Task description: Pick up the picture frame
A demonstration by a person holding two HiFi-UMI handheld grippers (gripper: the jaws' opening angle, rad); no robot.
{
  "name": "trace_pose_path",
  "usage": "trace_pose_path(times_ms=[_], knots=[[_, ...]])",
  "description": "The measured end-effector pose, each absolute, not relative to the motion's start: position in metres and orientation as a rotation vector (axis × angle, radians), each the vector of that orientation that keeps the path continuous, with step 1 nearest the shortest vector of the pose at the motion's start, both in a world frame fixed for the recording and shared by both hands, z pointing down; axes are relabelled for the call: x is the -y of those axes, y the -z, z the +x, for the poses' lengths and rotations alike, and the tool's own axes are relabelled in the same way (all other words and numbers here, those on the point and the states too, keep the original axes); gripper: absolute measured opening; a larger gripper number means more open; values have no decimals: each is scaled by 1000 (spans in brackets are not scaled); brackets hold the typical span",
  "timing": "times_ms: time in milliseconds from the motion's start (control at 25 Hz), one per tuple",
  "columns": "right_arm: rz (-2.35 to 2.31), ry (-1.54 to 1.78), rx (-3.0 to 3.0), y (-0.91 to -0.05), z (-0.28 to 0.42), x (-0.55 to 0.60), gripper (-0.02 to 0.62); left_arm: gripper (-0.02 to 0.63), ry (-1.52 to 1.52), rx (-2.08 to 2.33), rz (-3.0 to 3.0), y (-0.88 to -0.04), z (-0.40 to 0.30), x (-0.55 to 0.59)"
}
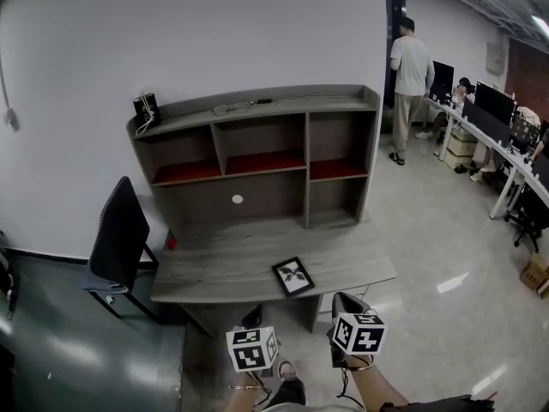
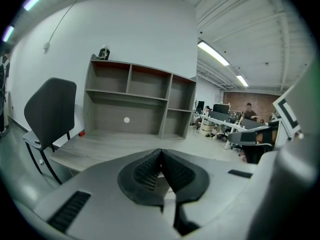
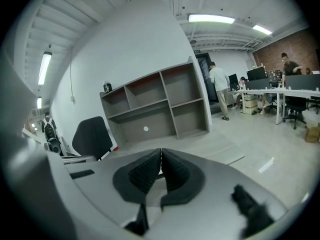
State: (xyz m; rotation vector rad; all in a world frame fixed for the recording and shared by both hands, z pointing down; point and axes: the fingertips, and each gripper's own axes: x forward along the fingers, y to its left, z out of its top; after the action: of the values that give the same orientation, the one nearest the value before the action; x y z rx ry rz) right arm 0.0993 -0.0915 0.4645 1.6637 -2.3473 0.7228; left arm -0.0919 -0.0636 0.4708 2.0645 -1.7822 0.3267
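Note:
The picture frame [image 1: 292, 276], black-edged with a leaf print, lies flat on the grey desk [image 1: 214, 269] near its front edge, right of the middle. Both grippers hang in front of the desk, short of the frame. My left gripper [image 1: 252, 318] is below and left of the frame, and its pads [image 2: 150, 170] meet with nothing between them. My right gripper [image 1: 346, 301] is below and right of the frame, also shut and empty, pads [image 3: 146, 173] pressed together. In neither gripper view does the frame show; the jaws cover the desk's near part.
A shelf hutch [image 1: 257, 157] stands at the desk's back, with a black device [image 1: 146, 110] on top. A small red object [image 1: 171, 242] sits at the desk's left. A black chair [image 1: 120, 234] stands to the left. A person [image 1: 410, 67] and office desks [image 1: 493, 140] are at the right.

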Motion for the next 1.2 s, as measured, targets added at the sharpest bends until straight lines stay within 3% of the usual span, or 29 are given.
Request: trace_pose_path(times_ms=[1200], knots=[[1733, -731, 2320, -459, 79, 259, 32, 12, -341, 1732, 2126, -464, -112, 243]])
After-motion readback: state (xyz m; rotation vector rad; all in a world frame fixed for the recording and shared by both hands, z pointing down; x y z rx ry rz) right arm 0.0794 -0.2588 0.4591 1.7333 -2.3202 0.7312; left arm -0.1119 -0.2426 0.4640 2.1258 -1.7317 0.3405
